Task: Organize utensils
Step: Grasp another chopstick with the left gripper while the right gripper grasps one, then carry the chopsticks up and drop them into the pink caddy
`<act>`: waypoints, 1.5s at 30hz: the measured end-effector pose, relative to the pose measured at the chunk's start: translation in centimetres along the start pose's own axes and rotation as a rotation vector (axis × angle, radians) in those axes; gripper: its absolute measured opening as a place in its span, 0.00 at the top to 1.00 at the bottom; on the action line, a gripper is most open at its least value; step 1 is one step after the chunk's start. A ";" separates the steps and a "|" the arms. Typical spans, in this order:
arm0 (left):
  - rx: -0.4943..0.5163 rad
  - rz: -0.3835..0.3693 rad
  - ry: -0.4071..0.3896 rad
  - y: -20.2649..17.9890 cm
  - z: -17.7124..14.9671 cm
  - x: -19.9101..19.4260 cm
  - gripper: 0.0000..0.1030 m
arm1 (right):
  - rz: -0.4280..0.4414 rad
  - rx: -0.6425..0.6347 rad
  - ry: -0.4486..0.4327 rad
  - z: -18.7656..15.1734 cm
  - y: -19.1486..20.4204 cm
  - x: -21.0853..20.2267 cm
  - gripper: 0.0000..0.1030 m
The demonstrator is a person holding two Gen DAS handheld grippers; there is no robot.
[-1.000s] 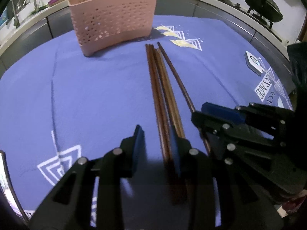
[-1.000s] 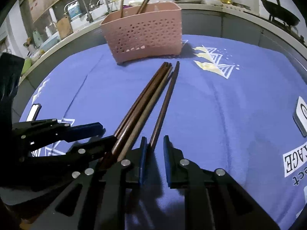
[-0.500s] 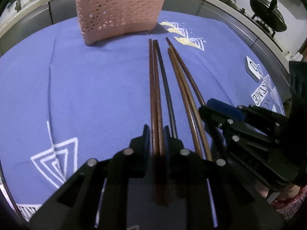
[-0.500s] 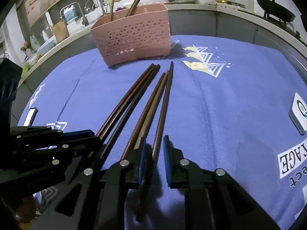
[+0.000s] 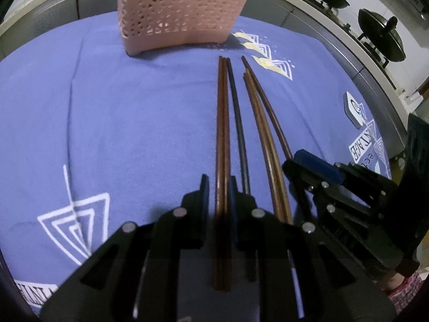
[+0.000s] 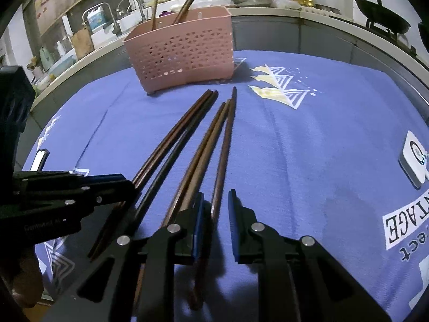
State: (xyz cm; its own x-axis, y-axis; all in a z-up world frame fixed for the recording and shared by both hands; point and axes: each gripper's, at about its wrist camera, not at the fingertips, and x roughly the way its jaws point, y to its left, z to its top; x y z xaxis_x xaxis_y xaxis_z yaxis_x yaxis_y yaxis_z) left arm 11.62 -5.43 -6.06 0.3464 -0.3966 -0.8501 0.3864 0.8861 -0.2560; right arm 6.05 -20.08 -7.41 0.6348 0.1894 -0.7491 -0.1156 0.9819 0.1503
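Observation:
A pink perforated basket [image 5: 182, 18] [image 6: 182, 51] stands at the far side of the blue cloth [image 5: 120, 120], with chopsticks [image 6: 187, 2] upright in it. My left gripper [image 5: 217, 187] [image 6: 126, 187] is shut on a pair of reddish-brown chopsticks [image 5: 222, 112] [image 6: 174, 132]. A black chopstick [image 5: 237, 112] lies just right of that pair. Two lighter brown chopsticks [image 5: 261, 123] [image 6: 206, 145] run under my right gripper's left finger. My right gripper [image 6: 215, 196] [image 5: 291, 162] is narrowly open, with a single dark brown chopstick [image 6: 228, 134] between its pads, which do not press on it.
A small white device [image 5: 354, 110] [image 6: 413, 161] lies on the cloth at the right. Dark pans [image 5: 380, 37] sit on a stove beyond the table's right edge. A sink with a tap [image 6: 107, 13] and bottles lies behind the basket.
The left jaws have closed on the reddish-brown pair. That pair and the black chopstick have shifted left, away from the other three. The right gripper has stayed put.

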 end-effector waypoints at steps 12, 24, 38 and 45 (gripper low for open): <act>0.055 0.095 -0.032 -0.7 0.1 0.1 0.86 | -0.001 -0.005 -0.013 -0.3 0.1 -0.1 0.82; 0.126 0.160 -0.030 -0.4 -0.9 -0.5 0.94 | 0.022 0.035 0.022 -1.0 -2.6 -1.1 0.94; 0.212 0.178 0.011 -1.4 2.8 1.6 0.87 | 0.074 0.042 0.102 4.7 -3.3 2.0 0.92; 0.223 0.171 0.011 -2.1 5.2 2.6 0.95 | 0.120 0.039 0.142 7.2 -3.7 3.4 0.95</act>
State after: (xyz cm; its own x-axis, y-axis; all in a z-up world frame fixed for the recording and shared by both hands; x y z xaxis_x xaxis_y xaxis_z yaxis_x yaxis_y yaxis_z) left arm 16.14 -9.56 -5.35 0.4138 -0.2416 -0.8777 0.5018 0.8650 -0.0015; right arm 14.12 -23.17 -5.87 0.5035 0.3071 -0.8075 -0.1525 0.9516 0.2669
